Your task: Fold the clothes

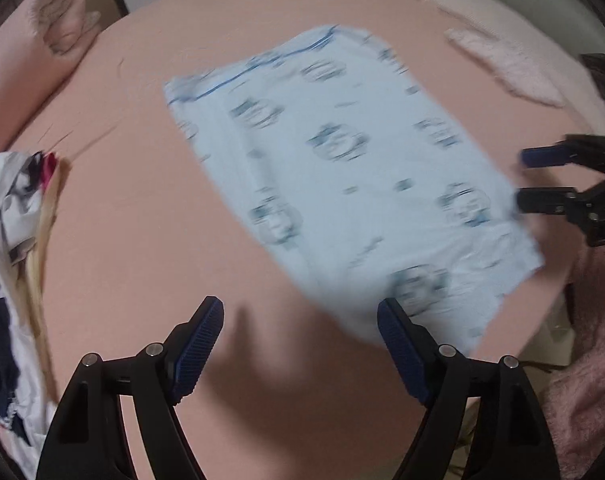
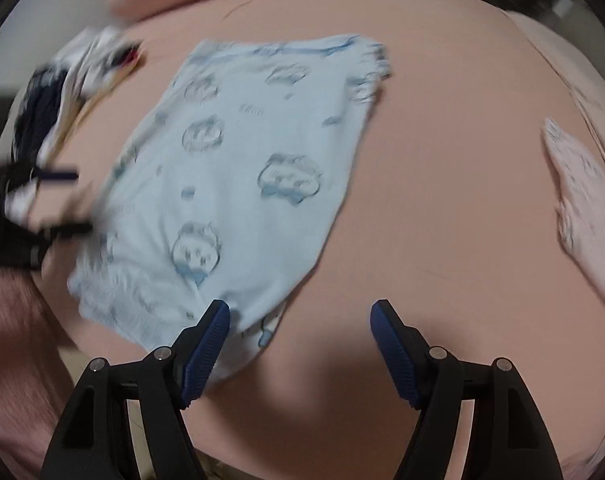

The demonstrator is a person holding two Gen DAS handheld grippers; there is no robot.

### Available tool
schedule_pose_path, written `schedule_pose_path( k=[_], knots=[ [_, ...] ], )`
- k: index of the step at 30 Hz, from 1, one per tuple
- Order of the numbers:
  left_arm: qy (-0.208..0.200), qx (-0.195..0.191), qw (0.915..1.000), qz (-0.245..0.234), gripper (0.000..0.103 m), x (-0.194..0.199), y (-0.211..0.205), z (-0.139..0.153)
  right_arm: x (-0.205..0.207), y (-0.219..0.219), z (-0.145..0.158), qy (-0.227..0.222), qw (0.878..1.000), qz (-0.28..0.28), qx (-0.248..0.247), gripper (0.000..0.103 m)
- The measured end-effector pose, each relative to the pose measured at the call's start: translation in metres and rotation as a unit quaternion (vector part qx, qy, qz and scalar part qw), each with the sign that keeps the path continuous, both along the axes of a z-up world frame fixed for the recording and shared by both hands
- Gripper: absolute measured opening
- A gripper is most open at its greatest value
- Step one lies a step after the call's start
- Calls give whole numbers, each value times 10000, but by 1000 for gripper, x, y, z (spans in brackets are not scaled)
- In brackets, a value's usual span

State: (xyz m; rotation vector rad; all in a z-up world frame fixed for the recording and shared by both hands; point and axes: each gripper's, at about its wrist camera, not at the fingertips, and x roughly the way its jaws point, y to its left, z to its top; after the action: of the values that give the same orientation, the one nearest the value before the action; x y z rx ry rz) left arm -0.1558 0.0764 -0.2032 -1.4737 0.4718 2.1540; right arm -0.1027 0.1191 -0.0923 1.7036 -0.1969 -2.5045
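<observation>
— Black fingers with blue pads fill the bottom of both views. What do you make of the left gripper (image 1: 300, 322)?

— Spread wide, nothing between the fingers. One pad overlaps the near corner of the pale blue garment (image 1: 334, 168) in the left view, but I can't tell if it touches; the other hangs over bare sheet.

— And the right gripper (image 2: 300, 322)?

— Also wide apart and empty. Its left pad sits over the garment's lower edge in the right view, its right pad over the pink bed (image 2: 442, 184). In the left view it shows at the right edge of the frame, at the garment's side, though blur hides whether it touches the cloth.

— Where is the garment lying?

— Flat on the bed, roughly centre frame in both views, printed with darker blue cartoon shapes. It looks folded into a rough rectangle, with a second layer peeking out along the bottom edge in the right view.

— Anything else on the bed?

— A heap of clothes (image 1: 10, 240), white and navy with a bit of red, at the left edge of the left view, well apart from the garment. A fuzzy pale pink cloth (image 1: 506, 68) lies upper right, and a pink pillow (image 1: 58, 16) upper left.
</observation>
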Motion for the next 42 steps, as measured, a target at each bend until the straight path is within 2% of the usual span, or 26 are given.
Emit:
schedule_pose_path(
  k=[1, 3, 4, 5, 6, 7, 9, 11, 13, 15, 17, 18, 20, 23, 26, 29, 32, 34, 35, 37, 38, 39, 42],
  knots=[
    [1, -24, 10000, -96, 79, 7, 7, -3, 1, -2, 3, 108, 9997, -22, -229, 73],
    [57, -494, 9984, -252, 80, 17, 15, -14, 3, -13, 2, 162, 9989, 29, -434, 73],
    [97, -779, 9964, -305, 80, 21, 16, -20, 4, -22, -8, -8, 9996, 139, -225, 73],
    [107, -881, 9957, -272, 80, 23, 14, -22, 6, -30, -21, -232, 9994, 266, 58, 73],
    [38, -712, 9974, -82, 79, 23, 7, -16, 11, -31, -28, -322, 9986, 379, 185, 73],
    [-26, -566, 9983, 116, 79, 24, -1, -9, 18, -25, -27, -260, 9988, 395, 113, 73],
    [44, -339, 9988, 359, 79, 28, -11, 3, 29, -11, -17, -225, 9995, 209, 7, 73],
    [219, -91, 9991, 362, 79, 35, -11, 11, 38, -4, -6, -90, 9998, 125, 135, 73],
    [454, 81, 9986, 261, 79, 43, -4, 15, 41, -11, 3, 112, 9994, 296, 172, 73],
    [536, 35, 9985, 101, 79, 36, 8, 9, 38, -17, 1, 276, 9991, 297, 150, 73],
    [265, -358, 9990, 55, 81, 27, 16, -9, 25, -11, -18, 182, 9998, 67, -16, 73],
    [169, -325, 9993, 124, 81, 27, 13, -14, 18, -8, -32, -41, 10000, -6, -70, 74],
    [31, -113, 9996, 275, 81, 27, 0, -10, 27, 0, -28, -76, 9999, 53, -87, 74],
    [-126, 77, 9991, 385, 80, 28, -14, -7, 38, 7, -21, -357, 9985, 179, 369, 74],
    [21, 277, 9985, 472, 80, 25, -13, 2, 44, 26, -9, -59, 10000, -37, 9, 74],
    [174, 255, 9986, 432, 80, 23, -1, 8, 38, 35, -6, 180, 9980, -325, -503, 74],
    [252, 240, 9989, 315, 80, 20, 12, 8, 32, 21, -14, 55, 9991, 20, -423, 74],
    [455, 386, 9979, 256, 80, 25, 22, 12, 28, 9, -21, -26, 9993, 280, -255, 74],
    [578, 443, 9971, 229, 79, 30, 24, 16, 29, 8, -19, 22, 9989, 344, -316, 75],
    [762, 414, 9960, 195, 69, 31, 26, 17, 32, 8, -10, 218, 9971, 395, -607, 75],
    [713, 401, 9963, 278, 49, 26, 23, 14, 34, 8, -5, 315, 9958, 420, -752, 75],
    [663, 388, 9964, 362, 39, 21, 20, 11, 35, 12, 0, 446, 9944, 373, -883, 75],
    [446, 748, 9941, 643, 39, 8, 3, 8, 35, 24, 10, 770, 9897, 185, -1192, 75]
  ],
)
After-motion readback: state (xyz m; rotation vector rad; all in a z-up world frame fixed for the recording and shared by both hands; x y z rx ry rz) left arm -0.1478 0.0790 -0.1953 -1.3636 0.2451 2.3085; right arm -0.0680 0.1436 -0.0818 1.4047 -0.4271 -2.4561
